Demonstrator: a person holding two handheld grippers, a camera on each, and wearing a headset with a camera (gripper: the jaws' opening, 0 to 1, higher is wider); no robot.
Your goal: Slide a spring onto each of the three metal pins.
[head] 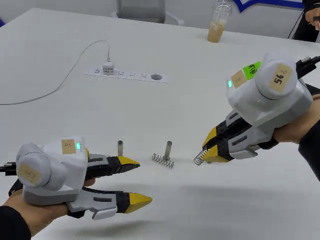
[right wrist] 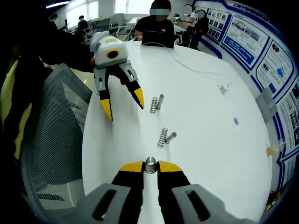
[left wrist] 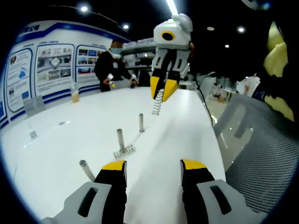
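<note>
White tabletop (head: 45, 50) runs under everything, and nearest me the left gripper (head: 145, 181) hangs low over it, yellow-tipped jaws spread apart and holding nothing. Just past it stand a short pin (head: 120, 148) and a taller pin (head: 168, 149), with a loose spring (head: 163, 160) lying at the taller one's foot. Off to the right, the right gripper (head: 206, 151) tilts down, clamped on a second spring (head: 200, 157). Farther back lie a power strip (head: 125, 74) and a plastic cup (head: 218, 25).

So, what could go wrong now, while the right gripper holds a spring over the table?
The spring is pinched only near one end by the right gripper, so it may tilt or slip out before threading. The loose spring lying beside the middle pin could be knocked away.
</note>
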